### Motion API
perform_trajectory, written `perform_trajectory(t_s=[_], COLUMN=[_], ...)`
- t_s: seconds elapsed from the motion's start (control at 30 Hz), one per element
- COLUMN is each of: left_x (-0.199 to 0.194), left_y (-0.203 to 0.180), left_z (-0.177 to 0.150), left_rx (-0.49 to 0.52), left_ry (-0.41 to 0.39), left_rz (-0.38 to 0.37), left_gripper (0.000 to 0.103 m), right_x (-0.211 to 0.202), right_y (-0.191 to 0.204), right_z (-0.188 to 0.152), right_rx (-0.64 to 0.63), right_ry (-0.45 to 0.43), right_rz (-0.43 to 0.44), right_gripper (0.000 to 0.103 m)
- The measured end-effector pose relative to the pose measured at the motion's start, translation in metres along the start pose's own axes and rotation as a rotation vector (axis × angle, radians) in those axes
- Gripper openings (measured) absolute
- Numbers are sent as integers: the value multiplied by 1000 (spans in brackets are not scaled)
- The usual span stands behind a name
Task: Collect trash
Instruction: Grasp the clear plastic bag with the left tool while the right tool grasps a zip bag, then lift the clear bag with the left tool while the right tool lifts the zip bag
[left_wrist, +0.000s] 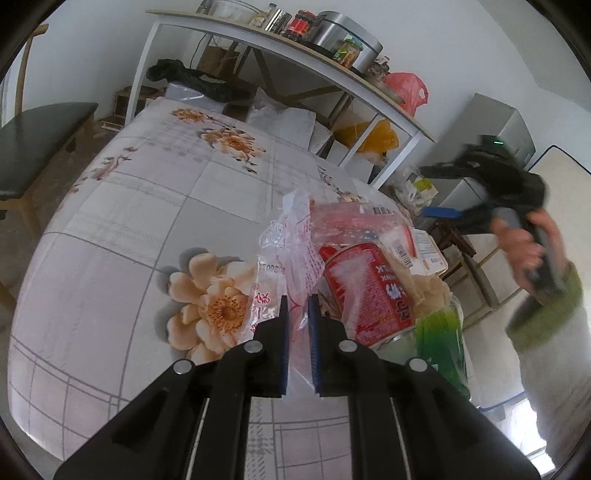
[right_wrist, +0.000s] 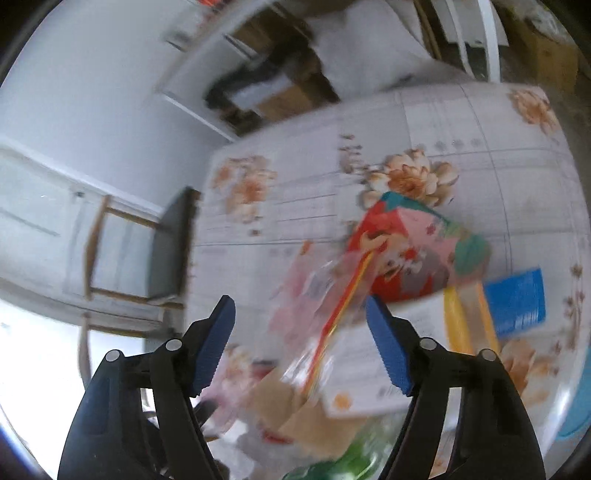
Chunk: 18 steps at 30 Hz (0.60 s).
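My left gripper (left_wrist: 297, 306) is shut on the edge of a clear plastic bag (left_wrist: 284, 251) with red print, held above the flowered table (left_wrist: 147, 206). Just right of it sits a heap of trash: a red can (left_wrist: 365, 291), barcoded wrappers (left_wrist: 373, 221) and a green bottle (left_wrist: 439, 339). A hand (left_wrist: 524, 243) holds my right gripper (left_wrist: 437, 192) off to the right, blurred. In the right wrist view that gripper (right_wrist: 301, 332) stands open above the heap. Below it lie a clear wrapper (right_wrist: 332, 314) with a red-yellow stripe, a colourful carton (right_wrist: 413, 251) and brown card (right_wrist: 314, 417). Its pads touch nothing.
A white shelf (left_wrist: 295, 48) with jars and a metal pot stands behind the table, bags under it. A dark bench (left_wrist: 40, 136) is at the left, a grey cabinet (left_wrist: 491, 125) at the right. A blue flat object (right_wrist: 517, 299) lies on the cloth; a chair (right_wrist: 170, 243) stands beside the table.
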<state>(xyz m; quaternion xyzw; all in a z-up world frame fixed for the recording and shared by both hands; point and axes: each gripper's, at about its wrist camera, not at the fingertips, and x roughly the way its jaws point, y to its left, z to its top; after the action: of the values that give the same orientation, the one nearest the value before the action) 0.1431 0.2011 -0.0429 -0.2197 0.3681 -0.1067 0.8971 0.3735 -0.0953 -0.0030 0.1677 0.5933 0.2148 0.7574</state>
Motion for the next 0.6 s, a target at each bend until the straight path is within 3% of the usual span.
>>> perform_trajectory(t_s=[0.13,0.33,0.6], left_x=[2,3,3], left_y=[-4,-4,-2], left_z=[0,-1,0], left_rx=[14,11,6], left_ry=[4,9,11], left_rz=[-13,-18,-15], left_gripper=[9,9,9], right_x=[27,45,57], right_y=[-11,-16,-11], right_z=[11,19,26], right_rx=[28,17,-7], right_ry=[78,115,134], right_rz=[-79,-134,-176], right_gripper=[65,60,39])
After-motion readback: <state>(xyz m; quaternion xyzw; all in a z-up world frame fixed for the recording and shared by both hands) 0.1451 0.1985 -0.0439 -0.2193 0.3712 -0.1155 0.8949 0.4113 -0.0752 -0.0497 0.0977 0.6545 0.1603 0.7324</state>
